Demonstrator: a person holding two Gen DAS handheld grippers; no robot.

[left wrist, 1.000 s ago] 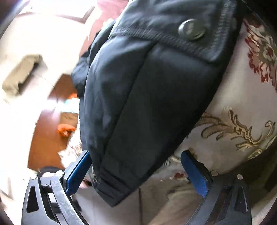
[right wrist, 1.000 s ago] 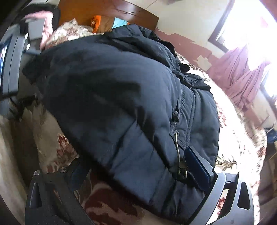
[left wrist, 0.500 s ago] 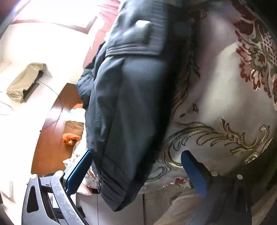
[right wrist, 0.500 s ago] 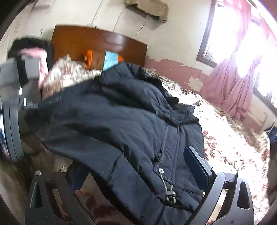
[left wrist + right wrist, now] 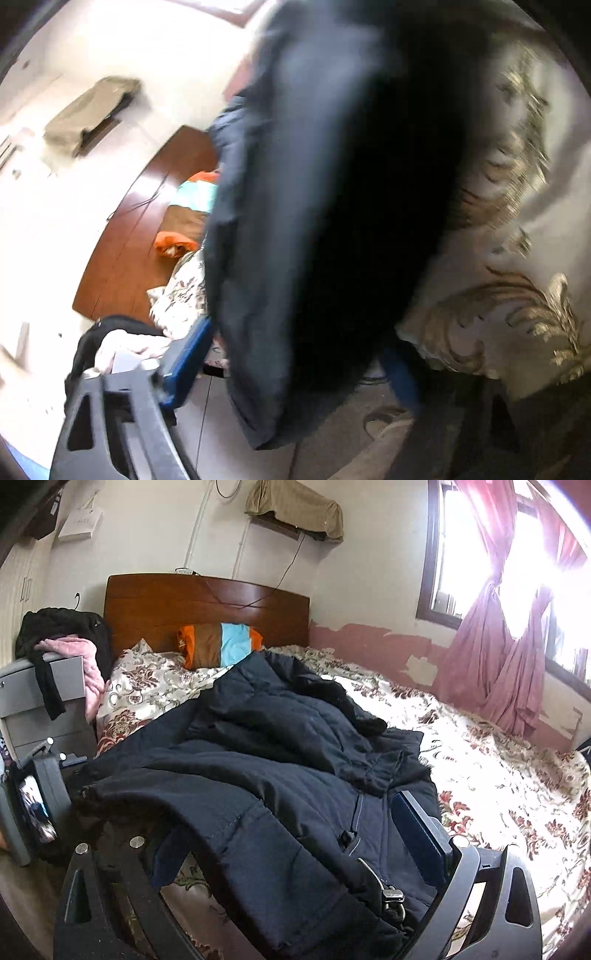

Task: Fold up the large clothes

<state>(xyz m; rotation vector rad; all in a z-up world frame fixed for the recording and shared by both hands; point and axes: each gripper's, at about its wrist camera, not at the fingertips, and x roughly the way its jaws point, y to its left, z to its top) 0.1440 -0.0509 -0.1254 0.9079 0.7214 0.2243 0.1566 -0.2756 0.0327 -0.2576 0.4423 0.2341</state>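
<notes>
A large dark navy padded jacket (image 5: 277,746) lies spread on the bed, its zipped front and hem toward me. My right gripper (image 5: 280,823) stands wide around the hem. The right blue pad (image 5: 421,834) lies against the fabric, and the jacket drapes over the left finger. In the blurred left wrist view a hanging edge of the jacket (image 5: 280,184) sits between the fingers of my left gripper (image 5: 295,338). Its jaws are closing on that edge, and the fabric partly hides the right pad. The left gripper's housing (image 5: 37,805) shows at the jacket's near left corner.
The floral bedspread (image 5: 498,775) covers a bed with a wooden headboard (image 5: 207,602) and a striped pillow (image 5: 221,646). A grey nightstand (image 5: 55,686) piled with clothes stands at the left. Pink curtains (image 5: 517,646) hang at a bright window on the right.
The left jaws have narrowed around the jacket edge and that view has rolled and blurred. The right gripper rose and tipped up with the hem still between its jaws, bringing headboard and wall into view.
</notes>
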